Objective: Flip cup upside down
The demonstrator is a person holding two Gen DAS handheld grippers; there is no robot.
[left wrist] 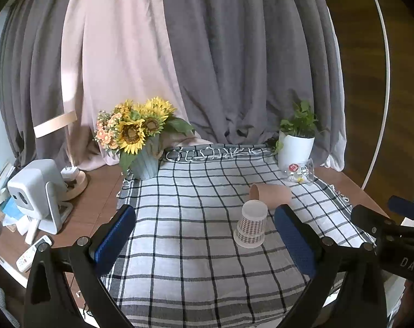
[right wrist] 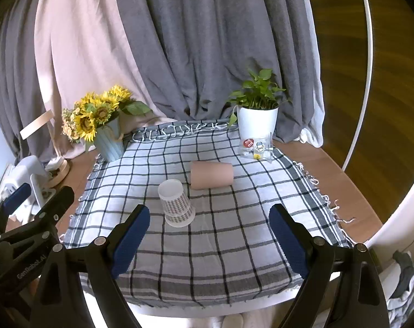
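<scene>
A patterned paper cup (left wrist: 251,224) stands upside down on the checked cloth (left wrist: 196,246), its rim on the cloth; it also shows in the right wrist view (right wrist: 176,203). A plain pink cup (left wrist: 269,195) lies on its side just behind it, and shows in the right wrist view (right wrist: 211,175) too. A clear glass with stickers (left wrist: 299,172) lies further back by the white pot, also in the right wrist view (right wrist: 256,147). My left gripper (left wrist: 204,235) is open and empty, near the patterned cup. My right gripper (right wrist: 209,235) is open and empty, just in front of the cups.
A sunflower vase (left wrist: 141,142) stands at the cloth's back left, a white potted plant (left wrist: 295,142) at the back right. A white projector (left wrist: 34,191) and a remote (left wrist: 32,254) sit on the wooden table at left. Curtains hang behind.
</scene>
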